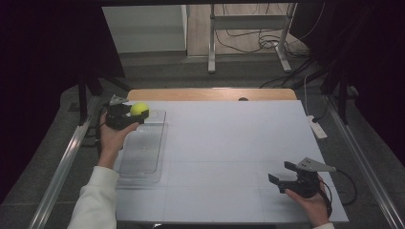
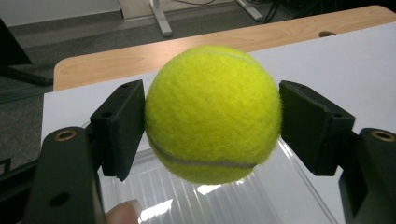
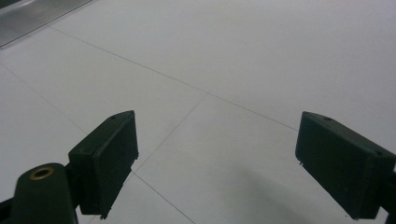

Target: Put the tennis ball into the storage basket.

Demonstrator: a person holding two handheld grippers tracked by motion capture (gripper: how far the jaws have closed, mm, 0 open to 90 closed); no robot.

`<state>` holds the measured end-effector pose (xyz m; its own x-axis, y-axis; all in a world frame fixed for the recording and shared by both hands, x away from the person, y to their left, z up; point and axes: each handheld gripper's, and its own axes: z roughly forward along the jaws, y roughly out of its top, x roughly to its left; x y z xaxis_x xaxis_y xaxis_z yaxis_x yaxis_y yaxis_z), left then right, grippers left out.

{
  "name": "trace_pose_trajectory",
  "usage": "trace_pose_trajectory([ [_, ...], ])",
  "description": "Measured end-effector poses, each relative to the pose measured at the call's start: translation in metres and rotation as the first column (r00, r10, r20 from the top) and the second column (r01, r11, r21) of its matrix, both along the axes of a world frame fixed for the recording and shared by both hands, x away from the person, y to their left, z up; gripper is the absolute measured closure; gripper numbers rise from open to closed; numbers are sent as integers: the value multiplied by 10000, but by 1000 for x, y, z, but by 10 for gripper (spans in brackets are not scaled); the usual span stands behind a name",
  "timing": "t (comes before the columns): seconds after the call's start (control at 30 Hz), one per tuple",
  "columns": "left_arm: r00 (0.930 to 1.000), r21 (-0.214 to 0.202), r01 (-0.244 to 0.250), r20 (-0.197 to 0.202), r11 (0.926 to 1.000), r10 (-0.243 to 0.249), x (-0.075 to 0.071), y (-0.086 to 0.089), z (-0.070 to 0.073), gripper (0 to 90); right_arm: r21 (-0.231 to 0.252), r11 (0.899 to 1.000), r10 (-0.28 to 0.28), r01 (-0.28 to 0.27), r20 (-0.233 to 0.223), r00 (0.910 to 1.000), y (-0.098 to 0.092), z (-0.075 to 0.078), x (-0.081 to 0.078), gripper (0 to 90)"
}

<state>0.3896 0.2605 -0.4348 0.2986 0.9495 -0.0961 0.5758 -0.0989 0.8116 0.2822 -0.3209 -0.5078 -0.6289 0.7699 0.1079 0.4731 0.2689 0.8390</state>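
A: Tennis ball (image 2: 213,113): it sits between the two black jaws of the left gripper (image 1: 125,116), both pads pressed against its felt, held up above the far end of the clear plastic tray (image 1: 143,162).

B: So which step is this, by your reading?

A: A carry, I'd judge. The ball hangs over the tray rather than resting in it. Whether it is going in or coming out, I cannot tell from this moment.

B: And the next move?

A: If it is a placement, the left gripper must come down toward the tray floor before letting go; dropped from here, a ball would likely bounce or roll against the tray wall.

B: The other hand?

A: The right gripper (image 1: 286,176) is well apart from the tray, at the near corner of the white table (image 1: 229,143), jaws spread wide with nothing between them, just bare surface beneath.

B: Anything hard to make out?

A: The tray's far rim is hidden behind the ball and gripper, and its clear walls barely show against the white.
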Motion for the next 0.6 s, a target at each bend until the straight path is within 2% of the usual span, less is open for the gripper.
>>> trace_pose_trajectory([
  [0.33, 9992, 126, -256, -296, 9996, 259, 8, 6, -5, 267, 11, 10000, -4, 4, -4, 10000, 0, 0, 0, 135],
  [0.6, 9976, 394, -447, -504, 9982, 467, 10, 11, -9, 267, -25, 10000, 3, -3, -19, 10000, 0, 0, 0, 135],
])
